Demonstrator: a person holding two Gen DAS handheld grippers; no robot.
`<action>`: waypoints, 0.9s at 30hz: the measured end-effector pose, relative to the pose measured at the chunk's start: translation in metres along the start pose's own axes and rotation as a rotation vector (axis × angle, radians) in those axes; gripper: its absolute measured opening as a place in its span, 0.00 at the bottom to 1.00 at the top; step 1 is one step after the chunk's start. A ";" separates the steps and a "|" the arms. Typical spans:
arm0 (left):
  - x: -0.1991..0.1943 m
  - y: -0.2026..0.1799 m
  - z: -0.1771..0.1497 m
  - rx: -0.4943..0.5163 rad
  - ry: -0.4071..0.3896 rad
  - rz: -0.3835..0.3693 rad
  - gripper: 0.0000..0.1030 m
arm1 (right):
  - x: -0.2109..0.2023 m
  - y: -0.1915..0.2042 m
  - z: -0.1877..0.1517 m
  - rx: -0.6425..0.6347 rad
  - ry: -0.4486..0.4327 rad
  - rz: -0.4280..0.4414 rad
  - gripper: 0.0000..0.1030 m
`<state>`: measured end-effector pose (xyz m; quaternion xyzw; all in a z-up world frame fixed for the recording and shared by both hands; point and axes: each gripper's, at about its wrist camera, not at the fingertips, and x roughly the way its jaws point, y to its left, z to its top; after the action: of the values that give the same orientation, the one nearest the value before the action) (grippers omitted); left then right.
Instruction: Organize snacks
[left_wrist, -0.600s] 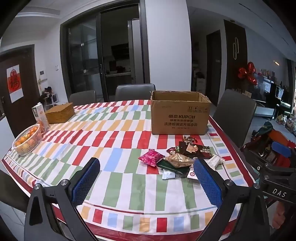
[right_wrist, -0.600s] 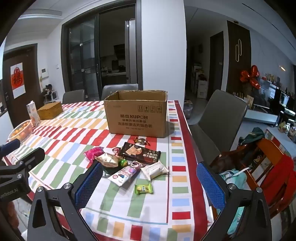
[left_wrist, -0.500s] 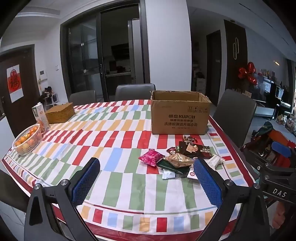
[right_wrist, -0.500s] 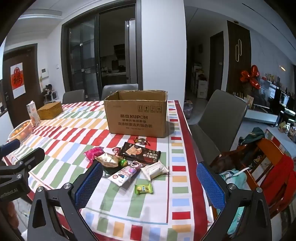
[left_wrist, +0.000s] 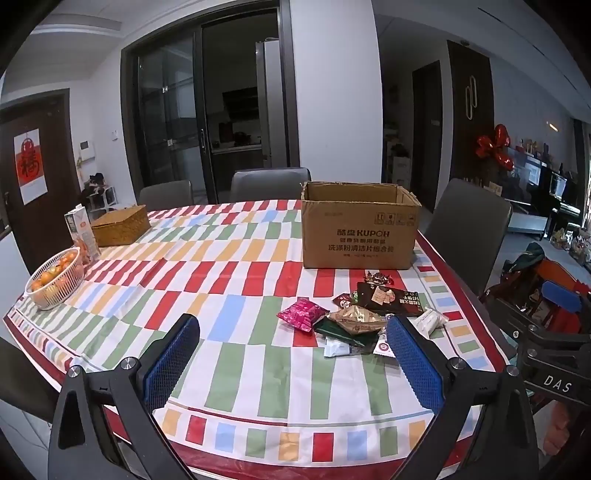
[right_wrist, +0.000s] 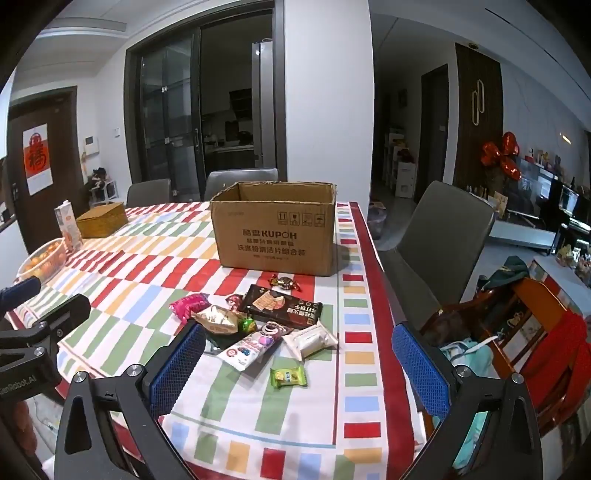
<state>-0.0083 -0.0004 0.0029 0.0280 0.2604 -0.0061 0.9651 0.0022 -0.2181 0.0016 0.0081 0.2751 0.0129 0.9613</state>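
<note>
Striped in red, green, blue and orange, a cloth covers the dining bench (left_wrist: 236, 280) in a dim room with grey chairs and dark glass doors behind. An open cardboard box (left_wrist: 358, 230) printed KUPOH stands upright toward the far right side of the bench, and a loose heap of snack packets lies just in front of it. The left tool (left_wrist: 291, 354) hovers above the near edge with its blue-padded jaws spread wide and nothing between them; the pink packet (left_wrist: 302, 314) and a tan packet (left_wrist: 356, 319) lie ahead of it, close to its right finger, which hides part of the heap. The right tool (right_wrist: 299, 363) also hangs wide open and empty over the near right corner, with a small green packet (right_wrist: 289, 376) lying between its fingers in view, on the cloth below. Just beyond lie a white packet (right_wrist: 310, 338), a pale printed packet (right_wrist: 249, 349), a long dark packet (right_wrist: 282, 306) and a wrapped candy (right_wrist: 283, 282) nearest the box. At far left sit a white basket of oranges (left_wrist: 55, 278), a carton (left_wrist: 82, 234) and a woven box (left_wrist: 120, 225), well apart from the snacks.
</note>
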 end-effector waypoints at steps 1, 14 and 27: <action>0.005 0.000 0.001 -0.002 0.005 0.001 1.00 | 0.000 0.000 0.000 0.000 0.000 0.001 0.99; 0.003 0.001 0.004 -0.004 0.001 -0.004 1.00 | 0.000 0.001 -0.001 -0.002 -0.003 0.002 0.99; 0.001 0.000 0.006 -0.004 -0.006 -0.006 1.00 | -0.001 0.001 -0.001 -0.004 -0.007 0.000 0.99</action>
<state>-0.0048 -0.0007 0.0076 0.0252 0.2577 -0.0084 0.9659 0.0013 -0.2170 0.0014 0.0061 0.2717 0.0132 0.9623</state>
